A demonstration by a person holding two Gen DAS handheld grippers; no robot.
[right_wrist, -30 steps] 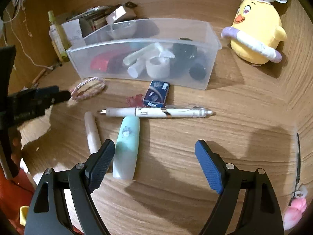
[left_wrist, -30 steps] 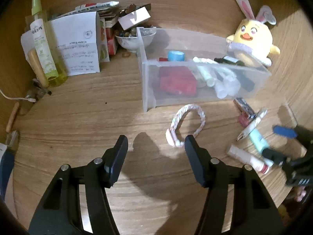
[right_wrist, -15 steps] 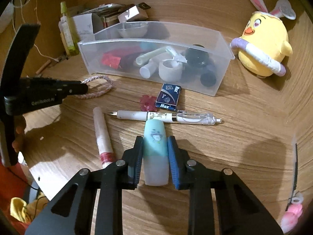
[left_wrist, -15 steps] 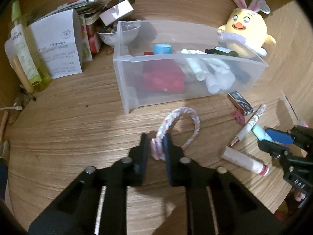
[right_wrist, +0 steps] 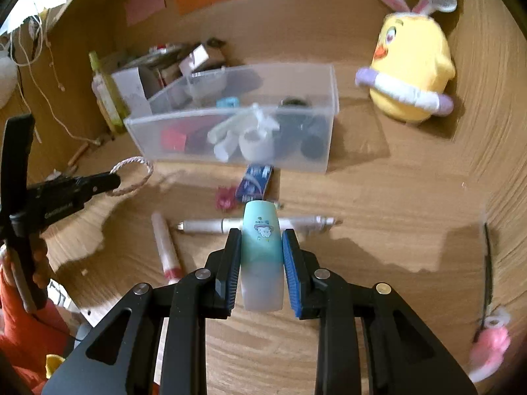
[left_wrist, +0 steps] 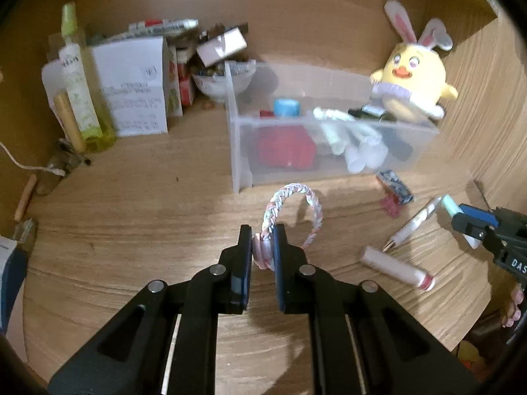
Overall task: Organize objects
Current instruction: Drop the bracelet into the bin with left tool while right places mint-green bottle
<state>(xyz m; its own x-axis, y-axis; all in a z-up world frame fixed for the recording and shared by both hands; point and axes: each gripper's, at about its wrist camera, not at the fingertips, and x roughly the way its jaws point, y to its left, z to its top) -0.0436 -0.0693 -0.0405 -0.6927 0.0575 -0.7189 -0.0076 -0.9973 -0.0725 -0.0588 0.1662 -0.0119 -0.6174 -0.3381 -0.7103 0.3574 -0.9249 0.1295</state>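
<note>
My left gripper (left_wrist: 262, 250) is shut on the pink clasp of a braided pastel bracelet (left_wrist: 290, 207), whose loop stands up off the wooden desk toward the clear plastic bin (left_wrist: 240, 151). The right wrist view shows the same bracelet (right_wrist: 131, 176) hanging from the left gripper (right_wrist: 113, 181). My right gripper (right_wrist: 262, 247) is shut on a mint-green tube (right_wrist: 262, 240) and holds it above a white pen (right_wrist: 210, 225). The clear bin (right_wrist: 326, 144) lies straight ahead with several small items inside.
On the desk lie a pink-white tube (right_wrist: 164, 247), a blue Max box (right_wrist: 255, 182) and a small red clip (right_wrist: 224, 199). A yellow plush chick (right_wrist: 411, 75) stands at the right. A green bottle (left_wrist: 79, 89), papers and a bowl (left_wrist: 224, 80) crowd the back left.
Both grippers went from open to shut, the left on the bracelet's clasp and the right on the mint tube. Both have since lifted their objects off the desk.
</note>
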